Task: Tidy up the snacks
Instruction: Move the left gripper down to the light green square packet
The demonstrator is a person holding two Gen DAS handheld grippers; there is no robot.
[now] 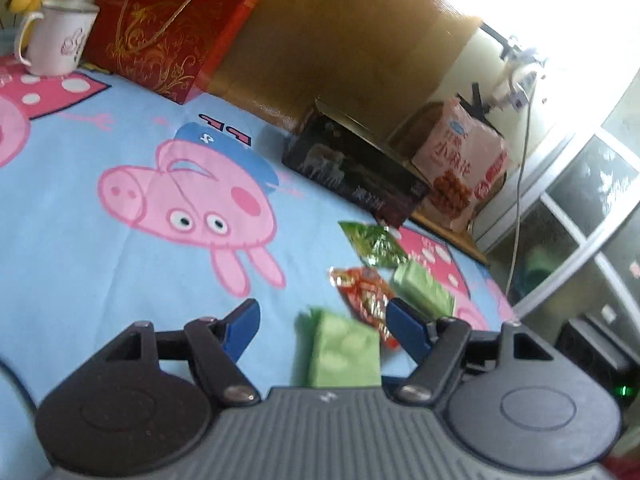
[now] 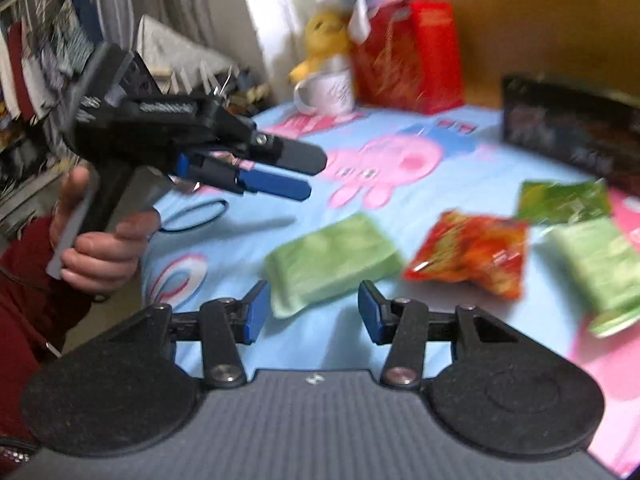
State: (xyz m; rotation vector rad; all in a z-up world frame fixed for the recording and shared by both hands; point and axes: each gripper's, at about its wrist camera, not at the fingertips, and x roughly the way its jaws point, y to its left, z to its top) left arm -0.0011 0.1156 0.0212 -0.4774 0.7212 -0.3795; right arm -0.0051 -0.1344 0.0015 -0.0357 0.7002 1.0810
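Now both grippers approach scattered snack packets, jaws apart and empty.
Likely next: right gripper (image 2: 308, 312) closes on the nearest green packet (image 2: 332, 256); left gripper (image 1: 320, 328) hovers over blurred packets.

Cartoon-print cloth (image 2: 460, 184); snack packets (image 2: 468, 254), seemingly four; mug (image 2: 330, 92).

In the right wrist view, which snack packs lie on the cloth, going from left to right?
Pale green pack → red-orange pack → second pale green pack. The dark green pack lies farther back, above the gap between the last two, so it is left out of the order.
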